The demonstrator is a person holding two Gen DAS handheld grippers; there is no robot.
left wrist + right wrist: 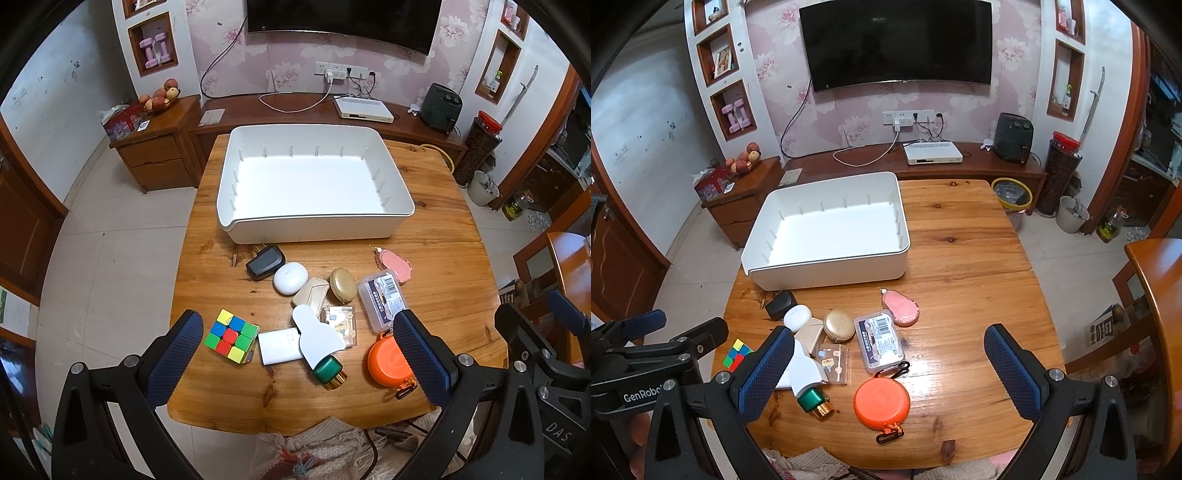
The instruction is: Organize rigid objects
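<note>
Your white bin [314,177] sits empty at the far side of the bench [443,258], long axis left to right. Everything else is piled near you. The clear case [382,299] runs near-to-far; take it across its short sides, it's stiff but probably slick. The orange disc [881,403] looks light, grab it edge to edge. The cube [231,336] could twist. Left tongs [295,354] and right tongs [886,369] both hang apart, holding nothing.

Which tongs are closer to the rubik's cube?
Left. The left tongs hang open over the table's near edge with the rubik's cube beside their left finger; the right tongs are farther right.
</note>
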